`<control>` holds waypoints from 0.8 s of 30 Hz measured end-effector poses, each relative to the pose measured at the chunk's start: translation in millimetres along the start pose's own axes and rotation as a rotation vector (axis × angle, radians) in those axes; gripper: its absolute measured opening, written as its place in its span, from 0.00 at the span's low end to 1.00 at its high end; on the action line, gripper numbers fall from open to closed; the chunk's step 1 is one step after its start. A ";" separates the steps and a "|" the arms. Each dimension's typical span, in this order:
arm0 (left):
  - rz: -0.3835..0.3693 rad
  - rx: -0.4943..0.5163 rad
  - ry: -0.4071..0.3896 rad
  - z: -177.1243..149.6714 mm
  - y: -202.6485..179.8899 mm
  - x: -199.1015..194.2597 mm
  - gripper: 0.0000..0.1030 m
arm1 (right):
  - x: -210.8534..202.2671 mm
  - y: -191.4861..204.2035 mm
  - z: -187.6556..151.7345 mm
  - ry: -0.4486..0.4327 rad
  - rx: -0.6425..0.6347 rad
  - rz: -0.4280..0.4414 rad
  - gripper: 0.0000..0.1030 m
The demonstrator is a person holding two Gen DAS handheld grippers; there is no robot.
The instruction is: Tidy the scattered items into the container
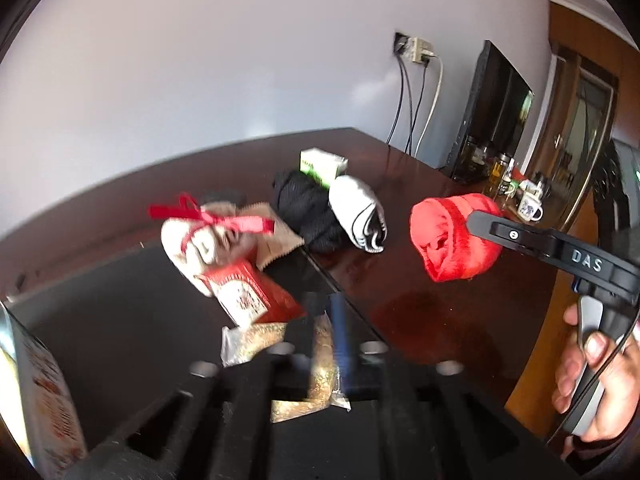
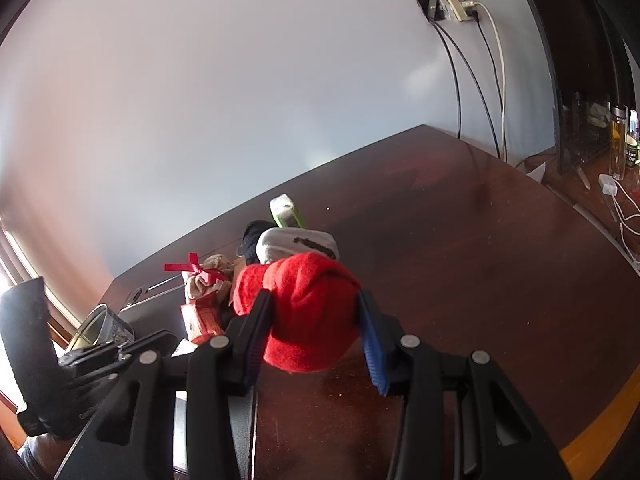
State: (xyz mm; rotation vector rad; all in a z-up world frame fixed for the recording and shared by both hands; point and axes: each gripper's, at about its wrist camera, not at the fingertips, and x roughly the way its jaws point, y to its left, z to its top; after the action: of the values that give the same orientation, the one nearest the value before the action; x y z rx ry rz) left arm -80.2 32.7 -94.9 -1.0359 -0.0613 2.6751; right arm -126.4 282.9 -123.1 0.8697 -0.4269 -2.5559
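Note:
My right gripper [image 2: 314, 334] is shut on a rolled red sock [image 2: 308, 312] and holds it above the dark wooden table; it also shows in the left wrist view [image 1: 452, 240]. My left gripper [image 1: 326, 332] is shut on a clear packet of golden grains [image 1: 320, 364] over the black container [image 1: 120, 312]. In the container lie a red printed packet [image 1: 248, 292], a cream pouch with a red ribbon [image 1: 208, 236] and another grain packet [image 1: 252, 340]. A black sock roll [image 1: 304, 208], a white sock roll [image 1: 358, 216] and a green box [image 1: 322, 164] lie on the table.
A monitor [image 1: 492, 112], bottles and mugs [image 1: 528, 204] stand at the back right. Cables hang from a wall socket [image 1: 416, 50]. A printed carton [image 1: 40, 392] stands at the left. A tin [image 2: 100, 328] and chargers [image 2: 612, 192] show in the right wrist view.

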 end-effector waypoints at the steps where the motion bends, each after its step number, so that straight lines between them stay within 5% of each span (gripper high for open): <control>1: -0.006 -0.018 0.011 -0.8 1.9 2.9 0.83 | 0.7 -0.2 -0.6 0.002 0.000 0.000 0.42; 9: 0.035 -0.103 0.055 -7.2 14.4 10.7 0.85 | 5.3 -4.4 -2.9 0.012 0.005 0.015 0.42; 24: 0.110 -0.021 0.120 -20.3 8.0 27.1 0.88 | 2.2 -3.6 -2.8 -0.004 0.002 0.047 0.42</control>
State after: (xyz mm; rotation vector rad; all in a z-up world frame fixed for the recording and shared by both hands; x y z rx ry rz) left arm -87.7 31.0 -128.7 -1.2382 -0.0091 2.7076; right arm -127.2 284.6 -127.9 0.8458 -0.4454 -2.5152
